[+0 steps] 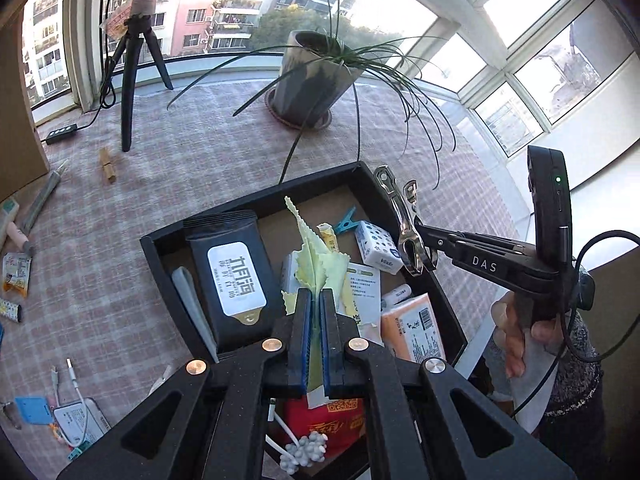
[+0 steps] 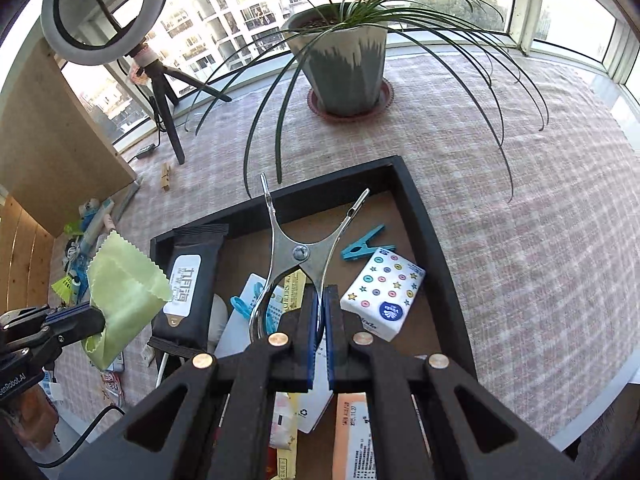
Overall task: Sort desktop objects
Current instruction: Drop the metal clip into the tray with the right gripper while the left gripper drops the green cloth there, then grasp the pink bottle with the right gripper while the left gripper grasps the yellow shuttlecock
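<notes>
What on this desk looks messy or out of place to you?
Small items still lie scattered on the checked tablecloth outside the black tray, such as a wooden clothespin near the tripod. Inside the tray things lie jumbled and overlapping. Nothing looks spilled or broken.

Home setting, glazed balcony or sunroom: bay windows (image 1: 532, 76) overlook apartment blocks (image 1: 224, 4). Checked tablecloth (image 2: 500, 208) carries a potted plant (image 2: 340, 64), ring light on tripod (image 2: 104, 20), and a black tray (image 2: 424, 216) of household clutter.

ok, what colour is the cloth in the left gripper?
Pale yellow-green cloth, zigzag-cut edges; clearest in the right wrist view.
</notes>
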`<state>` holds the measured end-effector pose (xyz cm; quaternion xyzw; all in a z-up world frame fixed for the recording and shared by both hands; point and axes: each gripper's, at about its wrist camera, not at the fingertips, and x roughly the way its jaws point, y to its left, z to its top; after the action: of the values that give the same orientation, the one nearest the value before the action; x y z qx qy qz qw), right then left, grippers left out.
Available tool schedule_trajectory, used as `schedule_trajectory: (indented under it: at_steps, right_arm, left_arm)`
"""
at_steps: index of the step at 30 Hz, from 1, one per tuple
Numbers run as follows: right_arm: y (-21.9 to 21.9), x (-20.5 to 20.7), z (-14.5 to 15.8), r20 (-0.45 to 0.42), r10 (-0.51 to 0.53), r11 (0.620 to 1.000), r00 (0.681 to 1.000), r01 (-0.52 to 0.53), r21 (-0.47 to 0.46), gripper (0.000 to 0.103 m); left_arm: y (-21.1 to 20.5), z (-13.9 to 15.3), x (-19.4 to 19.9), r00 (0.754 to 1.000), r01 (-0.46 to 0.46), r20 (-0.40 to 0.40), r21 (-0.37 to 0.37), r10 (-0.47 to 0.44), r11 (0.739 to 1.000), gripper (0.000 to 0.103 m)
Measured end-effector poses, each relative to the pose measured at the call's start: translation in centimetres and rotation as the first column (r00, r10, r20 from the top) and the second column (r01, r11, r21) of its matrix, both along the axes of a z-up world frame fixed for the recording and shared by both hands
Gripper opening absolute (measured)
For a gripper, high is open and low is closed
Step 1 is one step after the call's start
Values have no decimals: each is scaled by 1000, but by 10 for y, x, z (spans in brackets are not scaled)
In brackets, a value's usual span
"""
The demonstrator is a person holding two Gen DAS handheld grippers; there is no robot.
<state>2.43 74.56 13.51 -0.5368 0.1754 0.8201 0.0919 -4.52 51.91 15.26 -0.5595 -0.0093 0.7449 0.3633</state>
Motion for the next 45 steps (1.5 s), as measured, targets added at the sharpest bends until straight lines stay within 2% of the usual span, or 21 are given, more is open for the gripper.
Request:
schedule_trajectory:
  at_steps: [8,9,10,11,13,26,30,32,40,45]
  right_arm:
    - [7,6,-5,8,-25,1000,1000,25,-1,5]
    - [8,5,-5,16,-27,1000,999,27,-2,6]
    - [7,4,-6,29,-28,1000,999,28,-9,7]
    - [7,4,-6,35,-33,999,999,34,-13,13]
    - [6,5,-4,24,-36,999,999,36,-4,20]
    - [-26,-12,-3,26,34,999,999,-32,-44,21]
    - [-40,-22,-1,19,67,996,998,-65,-60,29]
    - [-50,-27,0,18,90,994,996,-89,-56,29]
    - [-93,-48,-1,19,192,980,981,-190,-57,31]
    - [-129,-69,2,5,264,963,965,-263,-67,34]
  left_arm:
    - [22,-4,6,998,53,14,-14,-53,998,6]
    - [23,-5,6,998,56,22,-21,-55,998,11]
    - [23,-7,6,998,49,31,-26,-48,998,25]
    - [22,-7,6,999,42,29,-21,-41,999,31]
    - [20,-8,6,999,32,22,-29,-32,999,31]
    - [-17,-11,-3,999,-44,28,-35,45,998,31]
    - [-40,-11,-9,995,-96,29,-33,97,995,31]
    - [-53,-11,-14,991,-127,27,-34,128,991,31]
    - [-114,-14,-27,968,-250,17,-45,251,967,32]
    - [-167,-19,-32,937,-347,12,-55,348,936,32]
